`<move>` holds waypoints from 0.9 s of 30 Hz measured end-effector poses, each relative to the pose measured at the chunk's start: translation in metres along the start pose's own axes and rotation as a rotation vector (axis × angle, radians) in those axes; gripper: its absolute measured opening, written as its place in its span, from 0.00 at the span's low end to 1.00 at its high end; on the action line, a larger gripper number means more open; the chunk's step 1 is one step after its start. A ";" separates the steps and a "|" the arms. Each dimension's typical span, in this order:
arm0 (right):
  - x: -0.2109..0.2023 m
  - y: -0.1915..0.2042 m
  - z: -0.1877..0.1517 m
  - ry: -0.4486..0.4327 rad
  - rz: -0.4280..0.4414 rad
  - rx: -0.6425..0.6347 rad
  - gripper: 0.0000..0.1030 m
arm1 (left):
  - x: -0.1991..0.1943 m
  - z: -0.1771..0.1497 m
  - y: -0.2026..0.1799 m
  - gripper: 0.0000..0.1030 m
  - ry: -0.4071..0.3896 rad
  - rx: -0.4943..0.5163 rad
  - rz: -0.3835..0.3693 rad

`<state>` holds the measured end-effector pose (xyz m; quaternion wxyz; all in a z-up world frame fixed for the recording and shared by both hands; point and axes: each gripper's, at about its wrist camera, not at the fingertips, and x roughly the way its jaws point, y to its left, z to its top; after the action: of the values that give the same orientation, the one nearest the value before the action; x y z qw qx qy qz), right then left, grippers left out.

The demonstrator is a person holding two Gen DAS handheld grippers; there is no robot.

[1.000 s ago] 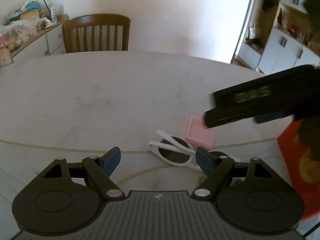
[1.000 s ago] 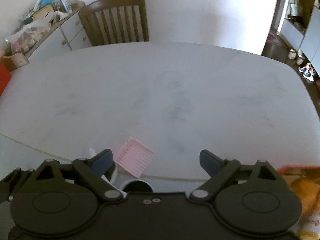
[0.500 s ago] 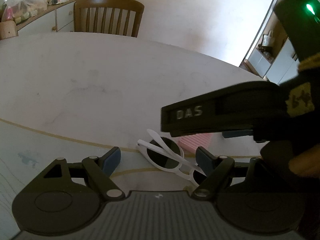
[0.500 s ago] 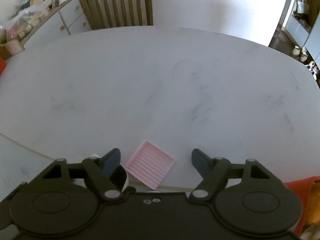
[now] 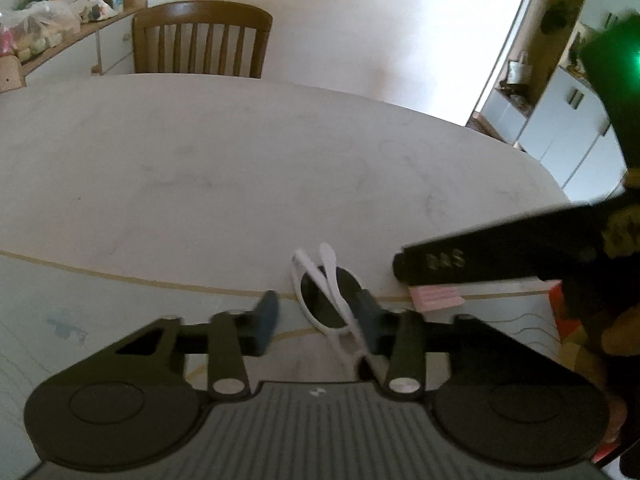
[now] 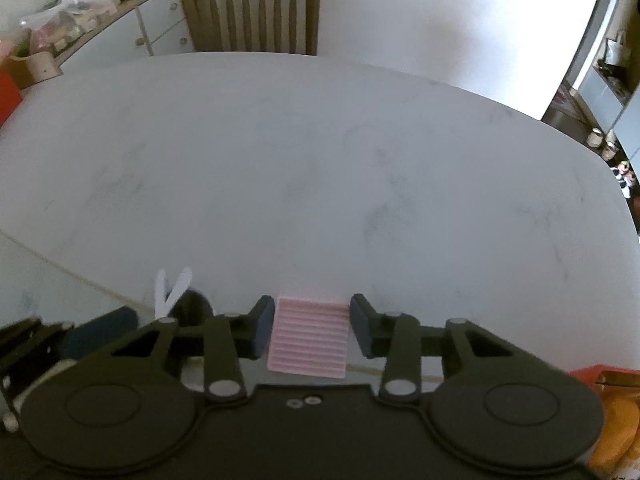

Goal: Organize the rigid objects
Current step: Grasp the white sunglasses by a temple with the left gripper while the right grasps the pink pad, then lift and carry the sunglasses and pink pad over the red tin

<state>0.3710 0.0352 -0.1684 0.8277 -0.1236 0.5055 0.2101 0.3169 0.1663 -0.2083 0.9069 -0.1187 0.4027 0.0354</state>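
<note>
Left hand-held gripper [image 5: 316, 322]: jaws closing around one end of the white sunglasses [image 5: 326, 304]; the right-hand pad looks against the frame, the other pad not yet touching, so no firm grip.
Right hand-held gripper [image 6: 312, 330]: jaws closing on the pink ribbed tile [image 6: 308, 338], which sits squarely between the pads with thin gaps on both sides; not yet clamped.
Why so: each tool likely lines up on its own item so both can be lifted together.
Location: both items lie flat on the pale surface [image 6: 320, 168], near its front edge, just beside each other.
Surroundings: an orange packet [image 6: 612, 420] at the right; a wooden chair [image 5: 200, 40] well apart.
Obstruction: the two tools crowd closely; the sunglasses' folded arms could snag.
</note>
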 end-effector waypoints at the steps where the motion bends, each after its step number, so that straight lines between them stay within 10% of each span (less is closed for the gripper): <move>1: -0.002 -0.001 -0.004 -0.002 0.009 -0.005 0.40 | 0.000 0.001 0.004 0.31 0.005 -0.007 -0.014; 8: -0.018 0.002 -0.029 -0.010 0.033 -0.038 0.36 | -0.009 -0.004 0.011 0.06 0.013 0.018 -0.064; 10: -0.026 0.004 -0.035 -0.025 0.035 -0.055 0.02 | -0.012 -0.006 0.011 0.06 0.017 0.031 -0.070; 15: -0.042 0.004 -0.054 -0.016 0.044 -0.060 0.00 | -0.017 -0.009 0.018 0.06 0.034 0.038 -0.082; 23: -0.069 0.001 -0.081 -0.072 0.064 -0.063 0.02 | -0.034 -0.025 0.024 0.06 0.057 0.039 -0.078; 27: -0.072 -0.002 -0.079 -0.085 0.042 -0.046 0.33 | -0.044 -0.029 0.025 0.05 0.046 0.033 -0.081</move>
<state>0.2813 -0.0158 -0.1410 0.8406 -0.1230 0.4675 0.2443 0.2626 0.1846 -0.1996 0.9000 -0.1206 0.4187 -0.0109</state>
